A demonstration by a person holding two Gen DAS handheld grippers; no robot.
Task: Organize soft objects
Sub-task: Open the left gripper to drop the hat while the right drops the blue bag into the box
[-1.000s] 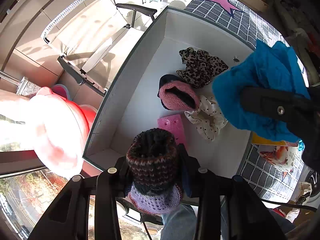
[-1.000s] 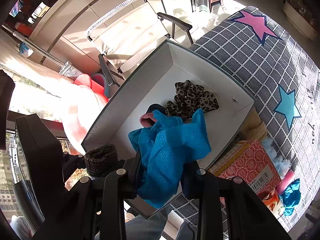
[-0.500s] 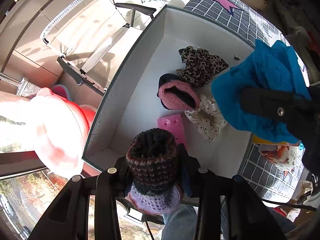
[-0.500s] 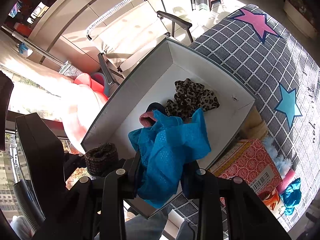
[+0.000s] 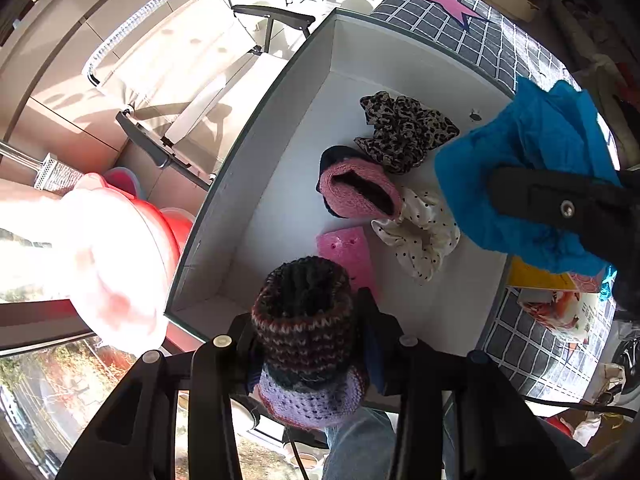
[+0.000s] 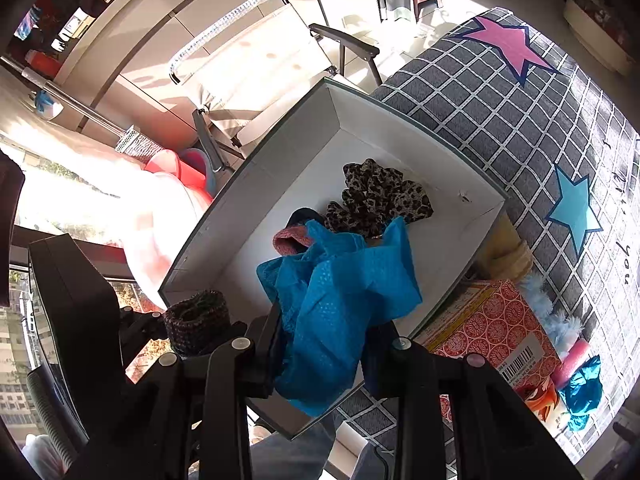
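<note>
Looking down on a grey chequered mat with stars, and on a large white box resting at its edge, open side up.

Holding a blue mesh cloth in the right gripper, jaws pinched together on the bunched fabric, above the near right part of the box. Risking a snag here: with loose folds billowing round both fingers, letting go may be leaving the cloth draped on a finger instead of dropping it, or spilling it over the near wall onto the red patterned carton just beside the box.

Carrying a striped knitted hat in the left gripper, pointing straight down over the near left corner of the box. Opening those jaws right now, with the hat between them and the pads seemingly touching its sides. Hovering this close to the corner, probably courting a miss: the hat may be landing on the rim and tipping outward.

Crowding the box floor already: a leopard scrunchie, a pink knitted piece touching it, a dotted white scrunchie and a pink sponge just beyond the hat. Possibly burying these smaller things if both pieces are dropping in one heap.
</note>
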